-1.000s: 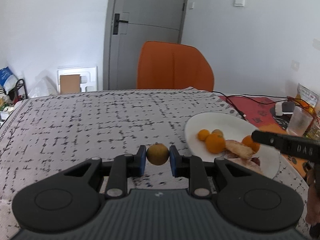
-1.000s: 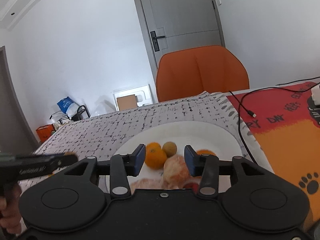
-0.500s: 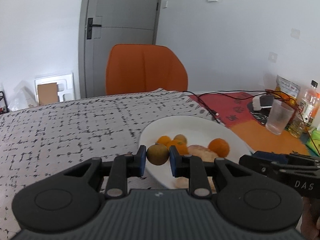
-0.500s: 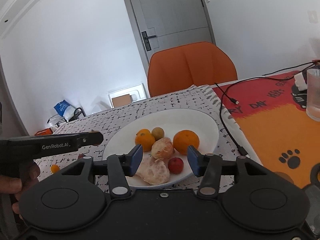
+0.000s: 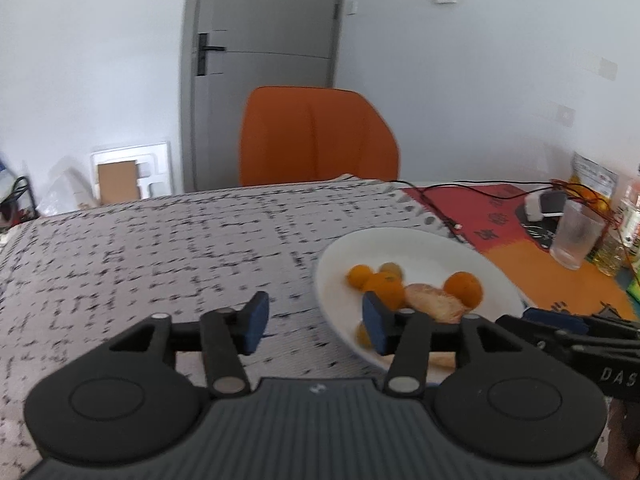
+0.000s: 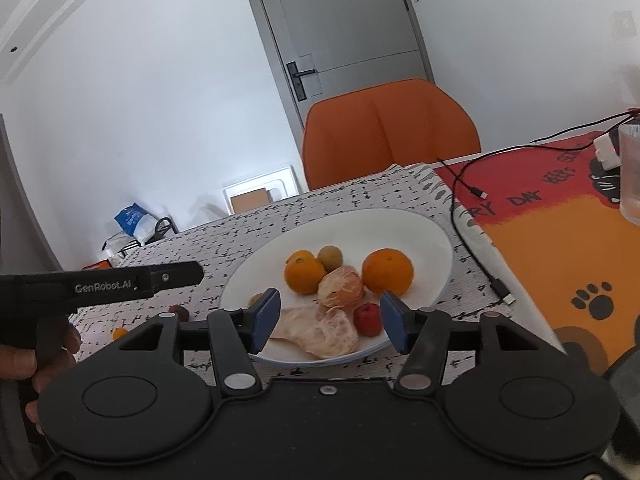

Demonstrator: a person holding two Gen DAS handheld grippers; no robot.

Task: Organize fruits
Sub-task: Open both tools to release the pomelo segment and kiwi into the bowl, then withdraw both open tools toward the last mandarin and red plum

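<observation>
My left gripper has just been opening at the white plate's near rim and holds nothing; the small yellow-green fruit lies there. My right gripper, also just widening and empty, frames the peeled citrus.

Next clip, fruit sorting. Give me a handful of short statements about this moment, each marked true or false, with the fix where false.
1. The left gripper grips a small brown fruit. False: its jaws have just been opening and nothing sits between them.
2. The white plate holds a whole orange and a peeled citrus fruit. True.
3. A small red fruit lies on the plate. True.
4. The right gripper is shut on the orange. False: its jaws are open, have just been widening and press on nothing.
5. The chair behind the table is blue. False: it is orange.
</observation>
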